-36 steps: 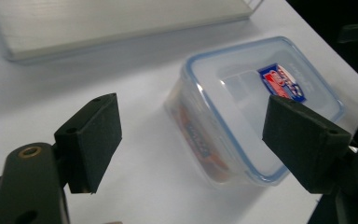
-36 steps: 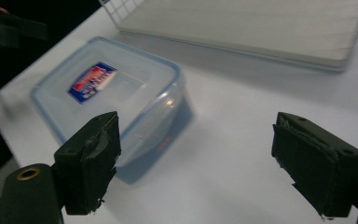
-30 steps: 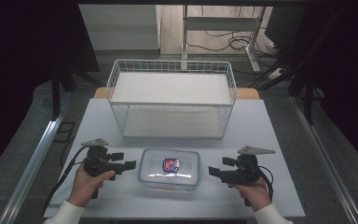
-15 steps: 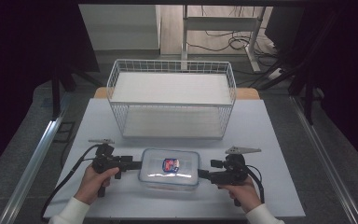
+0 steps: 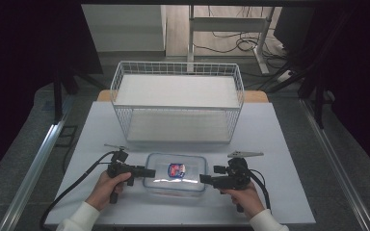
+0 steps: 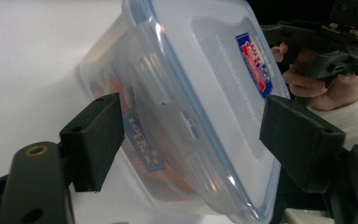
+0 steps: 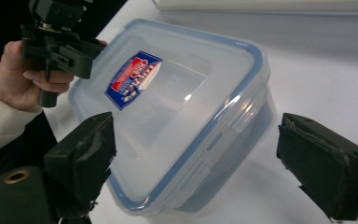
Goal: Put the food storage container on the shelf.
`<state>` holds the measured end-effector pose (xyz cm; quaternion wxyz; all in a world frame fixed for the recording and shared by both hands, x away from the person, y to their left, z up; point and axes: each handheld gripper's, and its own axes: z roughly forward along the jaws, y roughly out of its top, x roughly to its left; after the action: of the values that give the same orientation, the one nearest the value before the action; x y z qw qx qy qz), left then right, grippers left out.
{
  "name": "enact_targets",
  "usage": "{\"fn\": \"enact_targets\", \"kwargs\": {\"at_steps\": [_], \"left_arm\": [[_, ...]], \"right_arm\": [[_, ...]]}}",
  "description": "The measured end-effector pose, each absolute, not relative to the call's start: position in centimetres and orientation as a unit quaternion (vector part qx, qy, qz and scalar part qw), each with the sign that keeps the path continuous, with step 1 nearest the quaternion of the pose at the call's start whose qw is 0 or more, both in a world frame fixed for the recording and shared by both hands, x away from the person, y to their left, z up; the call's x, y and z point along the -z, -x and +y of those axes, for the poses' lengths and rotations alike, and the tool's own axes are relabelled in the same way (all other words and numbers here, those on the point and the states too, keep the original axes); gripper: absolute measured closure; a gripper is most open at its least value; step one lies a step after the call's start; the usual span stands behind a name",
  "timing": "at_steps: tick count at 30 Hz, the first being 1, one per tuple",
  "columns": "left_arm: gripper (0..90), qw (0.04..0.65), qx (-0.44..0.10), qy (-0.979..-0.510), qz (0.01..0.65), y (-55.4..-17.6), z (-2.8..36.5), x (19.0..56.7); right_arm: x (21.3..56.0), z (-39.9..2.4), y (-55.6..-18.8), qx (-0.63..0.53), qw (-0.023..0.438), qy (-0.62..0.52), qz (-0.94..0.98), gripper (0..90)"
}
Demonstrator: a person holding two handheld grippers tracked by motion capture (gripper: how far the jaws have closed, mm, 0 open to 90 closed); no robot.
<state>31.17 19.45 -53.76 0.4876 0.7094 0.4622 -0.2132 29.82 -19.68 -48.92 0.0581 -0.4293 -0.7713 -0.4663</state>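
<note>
From the high view, the clear lidded container (image 5: 175, 173) lay flat on the white counter (image 5: 279, 144) near the person's edge, its long axis running from nine to three o'clock, with the wire basket (image 5: 178, 103) standing well apart at twelve o'clock. The left gripper (image 5: 150, 172) pointed toward three o'clock at the container's left short end, and the right gripper (image 5: 203, 178) pointed toward nine o'clock at its right short end, so the container sat between them with each about equally near. In the left gripper view, the container (image 6: 186, 112) ran away toward one o'clock, its near short end lying inside the gap between the two black jaws; the jaws stood wide and had just been closing a little, yet neither pad pressed on the plastic, so that gripper was released. The other hand's gripper (image 6: 326, 46) showed beyond the far end. In the right gripper view, the container (image 7: 177, 121) stretched toward eleven o'clock, its near corner between widely parted jaws that did not touch it, released as well. A two-sided pinch on the short ends looked like the coming move.
</note>
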Motion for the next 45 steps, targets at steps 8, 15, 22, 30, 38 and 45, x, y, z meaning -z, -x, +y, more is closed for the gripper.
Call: {"fn": "enact_targets", "kwargs": {"at_steps": [8,15,22,30,38,45], "left_arm": [[33.5,0.492,0.194,-0.711,0.463,-30.8,19.8,53.1],[38.7,0.494,0.19,-0.71,0.466,-30.8,19.9,53.0],[38.9,0.495,0.187,-0.709,0.466,-30.7,19.9,53.0],[39.0,0.492,0.184,-0.708,0.472,-30.5,19.8,52.9],[41.9,0.498,0.174,-0.706,0.472,-30.1,19.9,52.6],[44.1,0.502,0.167,-0.703,0.475,-29.7,19.9,52.3]], "right_arm": [[50.3,-18.8,-30.4,0.457,0.096,0.454,-0.759,11.6],[51.2,-18.7,-31.1,0.456,0.139,0.48,-0.736,16.1],[51.7,-18.7,-31.7,0.453,0.163,0.501,-0.72,21.3],[51.2,-19.7,-31.5,0.464,0.17,0.518,-0.699,40.8],[50.8,-19.9,-31.1,0.468,0.166,0.517,-0.697,45.5],[50.5,-19.9,-30.8,0.471,0.162,0.518,-0.696,48.0]]}}
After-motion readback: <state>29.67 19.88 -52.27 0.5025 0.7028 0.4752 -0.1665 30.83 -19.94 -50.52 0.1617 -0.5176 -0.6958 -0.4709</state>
